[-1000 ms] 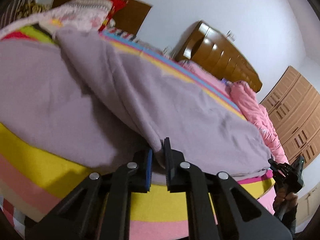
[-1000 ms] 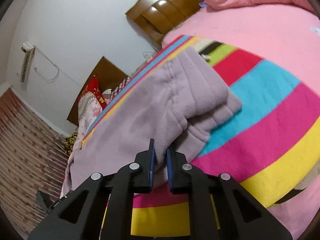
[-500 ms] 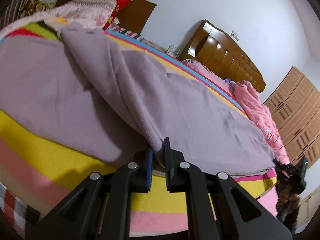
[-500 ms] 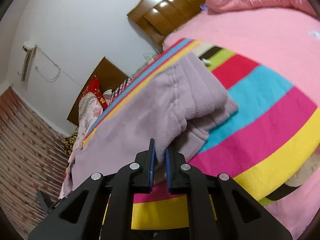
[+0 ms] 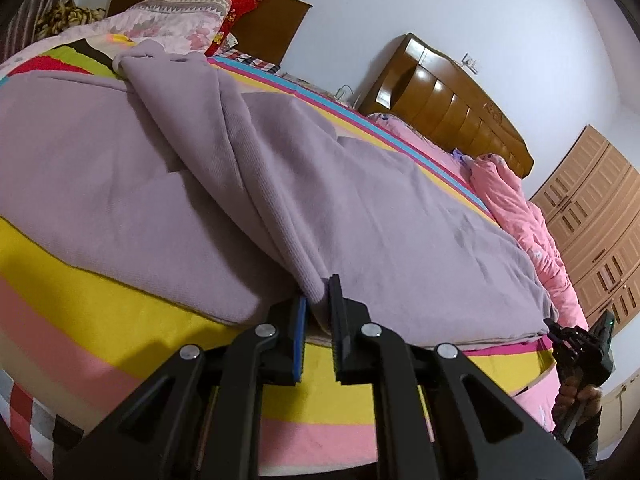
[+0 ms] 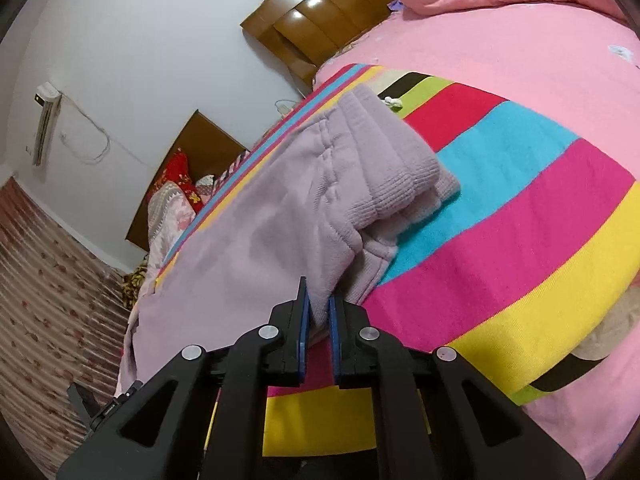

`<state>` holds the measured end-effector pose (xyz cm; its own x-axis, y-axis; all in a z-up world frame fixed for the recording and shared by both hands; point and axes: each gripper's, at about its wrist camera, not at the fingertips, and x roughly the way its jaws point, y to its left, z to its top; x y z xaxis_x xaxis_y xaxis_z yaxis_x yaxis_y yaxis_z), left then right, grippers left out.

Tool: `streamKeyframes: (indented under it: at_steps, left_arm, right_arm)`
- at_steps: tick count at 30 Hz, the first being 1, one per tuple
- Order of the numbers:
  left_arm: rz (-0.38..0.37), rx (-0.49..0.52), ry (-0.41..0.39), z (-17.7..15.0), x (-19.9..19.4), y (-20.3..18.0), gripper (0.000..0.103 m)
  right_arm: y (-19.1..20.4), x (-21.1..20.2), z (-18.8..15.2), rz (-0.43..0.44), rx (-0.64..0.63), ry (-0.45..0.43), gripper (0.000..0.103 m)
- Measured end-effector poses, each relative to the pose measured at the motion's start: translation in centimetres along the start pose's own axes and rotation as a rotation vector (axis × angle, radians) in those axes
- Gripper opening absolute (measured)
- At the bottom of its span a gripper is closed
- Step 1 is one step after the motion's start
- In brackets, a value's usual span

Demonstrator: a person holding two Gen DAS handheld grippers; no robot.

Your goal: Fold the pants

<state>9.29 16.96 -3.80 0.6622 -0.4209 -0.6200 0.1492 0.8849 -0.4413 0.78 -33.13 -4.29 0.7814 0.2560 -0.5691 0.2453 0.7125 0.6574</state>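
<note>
Jaws pinching pants point(image 5: 360, 208), ribbed waistband point(image 6: 396, 168) only in right view

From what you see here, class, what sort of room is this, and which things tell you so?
Most likely a home bedroom. A bed with a wooden headboard carries a striped blanket and pillows, and a wooden wardrobe stands by the wall. Purple pants lie spread on the blanket.
</note>
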Motion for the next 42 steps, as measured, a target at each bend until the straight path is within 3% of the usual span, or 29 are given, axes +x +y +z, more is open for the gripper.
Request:
streamKeyframes:
  at_steps: [1, 2, 3, 4, 5, 7, 9, 11, 13, 14, 16, 19, 20, 22, 24, 29, 34, 38, 42]
  left_arm:
    - [0.002, 0.003, 0.004, 0.0, -0.1, -0.1, 0.014]
    - [0.01, 0.007, 0.004, 0.2, -0.4, -0.2, 0.023]
    - [0.041, 0.01, -0.012, 0.4, -0.9, -0.3, 0.043]
    - [0.094, 0.019, -0.047, 0.7, -1.9, -0.6, 0.056]
    - [0.155, 0.038, -0.111, 1.1, -3.3, -1.1, 0.076]
    - [0.191, 0.109, -0.238, 2.4, -5.9, -3.3, 0.082]
    - [0.15, 0.185, -0.252, 4.0, -6.2, -6.0, 0.087]
    - [0.085, 0.292, -0.203, 5.6, -4.3, -10.0, 0.1]
    - [-0.012, 0.381, -0.071, 6.6, 0.2, -14.0, 0.101]
    - [-0.037, 0.398, -0.017, 6.6, 2.3, -15.1, 0.101]
    - [0.006, 0.418, 0.121, 6.2, 7.6, -16.6, 0.101]
    - [0.068, 0.421, 0.222, 4.8, 11.1, -16.3, 0.101]
    - [0.089, 0.415, 0.259, 4.0, 11.9, -15.4, 0.101]
    - [0.108, 0.494, 0.246, 3.0, 12.1, -15.2, 0.101]
    - [0.119, 0.514, 0.251, 2.9, 12.0, -15.2, 0.101]
    - [0.126, 0.526, 0.253, 2.8, 11.9, -15.1, 0.101]
    - [0.133, 0.526, 0.248, 2.3, 11.8, -15.3, 0.102]
    - [0.121, 0.518, 0.246, 2.2, 11.6, -15.3, 0.101]
    - [0.117, 0.513, 0.244, 2.3, 11.5, -15.4, 0.101]
  right_arm:
    - [0.5, -0.4, 0.3, -0.013, -0.02, 0.006, 0.009]
    - [0.8, -0.9, 0.4, -0.02, -0.031, 0.006, 0.017]
    - [1.1, -1.8, 0.7, -0.052, -0.041, -0.007, 0.028]
    - [1.5, -3.0, 0.8, -0.089, -0.058, -0.04, 0.04]
    - [2.2, -4.2, 1.0, -0.127, -0.095, -0.09, 0.047]
    - [4.2, -5.6, 1.3, -0.184, -0.211, -0.164, 0.049]
    - [8.0, -5.2, 1.6, -0.196, -0.373, -0.18, 0.049]
    - [11.2, -2.7, 1.4, -0.172, -0.477, -0.112, 0.054]
    - [13.5, 0.7, 0.8, -0.184, -0.561, -0.041, 0.072]
    - [14.0, 2.1, 0.6, -0.196, -0.589, -0.017, 0.073]
    - [14.0, 5.2, 0.1, -0.267, -0.624, 0.063, 0.074]
    - [11.2, 7.0, -1.3, -0.351, -0.665, 0.18, 0.075]
    - [10.3, 6.6, -1.8, -0.327, -0.689, 0.178, 0.075]
    - [8.7, 5.2, -1.9, -0.247, -0.674, 0.158, 0.076]
    - [8.4, 4.6, -1.6, -0.235, -0.659, 0.176, 0.075]
    - [9.8, 4.2, -0.8, -0.278, -0.628, 0.205, 0.076]
    - [14.4, 5.8, 2.0, -0.3, -0.735, 0.105, 0.087]
    - [12.1, 11.6, 2.8, -0.49, -0.752, 0.257, 0.087]
    - [10.4, 10.4, 2.5, -0.411, -0.724, 0.206, 0.091]
